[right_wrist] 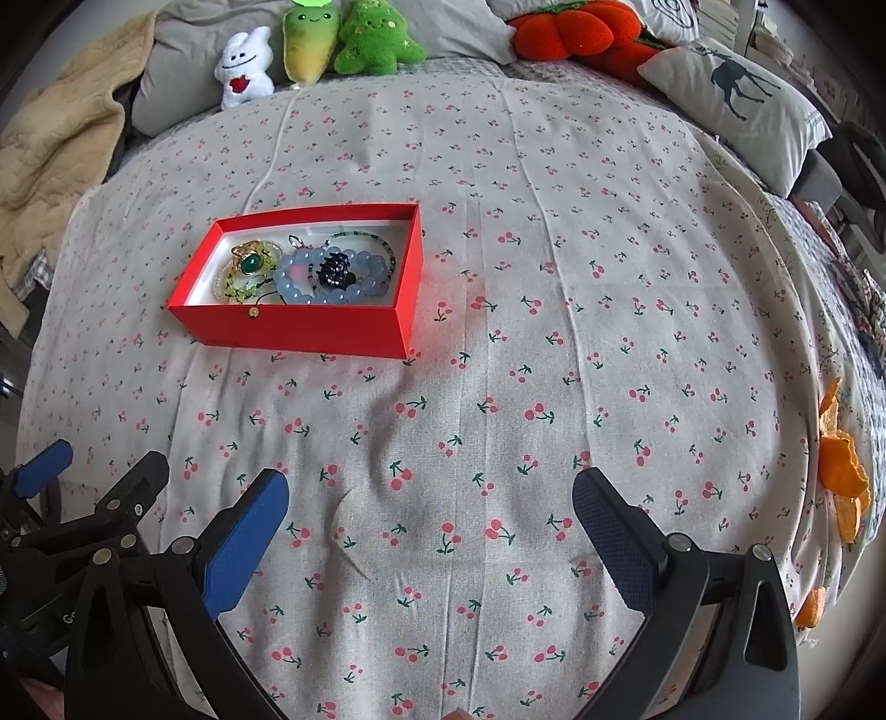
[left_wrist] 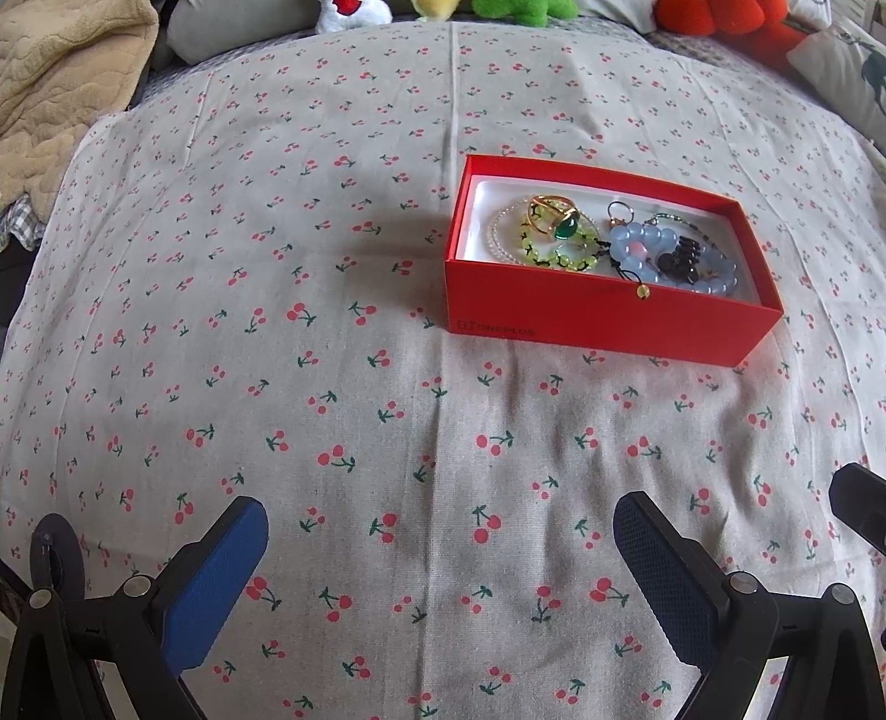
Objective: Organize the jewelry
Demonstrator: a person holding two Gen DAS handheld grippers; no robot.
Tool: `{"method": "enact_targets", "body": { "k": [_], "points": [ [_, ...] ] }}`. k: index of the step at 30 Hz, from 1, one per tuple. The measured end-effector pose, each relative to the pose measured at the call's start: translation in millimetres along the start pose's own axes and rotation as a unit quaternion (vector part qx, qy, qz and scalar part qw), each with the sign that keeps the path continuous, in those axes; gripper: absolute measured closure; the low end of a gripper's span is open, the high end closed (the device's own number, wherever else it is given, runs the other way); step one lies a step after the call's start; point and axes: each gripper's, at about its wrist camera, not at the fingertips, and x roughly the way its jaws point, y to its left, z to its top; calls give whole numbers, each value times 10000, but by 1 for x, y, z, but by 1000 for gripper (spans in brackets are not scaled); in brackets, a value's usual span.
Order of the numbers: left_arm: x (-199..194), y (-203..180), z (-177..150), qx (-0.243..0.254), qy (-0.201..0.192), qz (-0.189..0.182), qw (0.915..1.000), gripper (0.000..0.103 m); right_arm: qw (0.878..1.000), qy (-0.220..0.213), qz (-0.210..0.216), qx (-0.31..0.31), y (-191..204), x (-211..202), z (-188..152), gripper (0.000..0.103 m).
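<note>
**A:** What are the two hand-held grippers doing?

**B:** The left hand-held gripper [left_wrist: 440, 531] sits at the bottom of its frame with its blue-padded fingers [left_wrist: 213, 587] spread wide. Nothing is between them, and they hang over bare cloth. The right hand-held gripper [right_wrist: 432, 507] is the same: spread wide, holding nothing. In the right wrist view, the left one shows at the lower left edge.

**A:** Where is the jewelry?

**B:** In an open red box [left_wrist: 598, 313], right of centre in the left view and left of centre in the right view [right_wrist: 299, 332], well apart from both grippers. Its lining is white. Inside, towards the left, lies a gold ring with a green stone [left_wrist: 556, 221] on a yellow-green beaded bracelet [left_wrist: 540, 252]. Towards the right, a pale blue bead bracelet [left_wrist: 645, 255] circles a black beaded piece [left_wrist: 681, 260]. A small yellow bead [left_wrist: 641, 291] hangs over the near wall.

**A:** What is underneath?

**B:** A bed covered by a pale cherry-print sheet [right_wrist: 498, 387], lightly wrinkled.

**A:** And around it?

**B:** Along the top of the right view: a white plush [right_wrist: 243, 66], a yellow-green plush [right_wrist: 307, 44], a green plush [right_wrist: 374, 41], an orange plush [right_wrist: 576, 30] and a deer-print pillow [right_wrist: 736, 99]. A tan blanket [right_wrist: 55, 144] lies at upper left.
</note>
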Motion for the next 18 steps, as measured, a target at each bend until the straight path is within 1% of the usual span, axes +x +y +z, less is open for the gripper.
{"method": "enact_targets", "body": {
  "k": [14,18],
  "points": [
    [3,0,0,-56,56,-64,9999,1,10000,47,19,-11,2,6,1,0],
    [8,1,2,1,-36,-92,10000,1,10000,69,24,-40,4,16,0,0]
  ]
}}
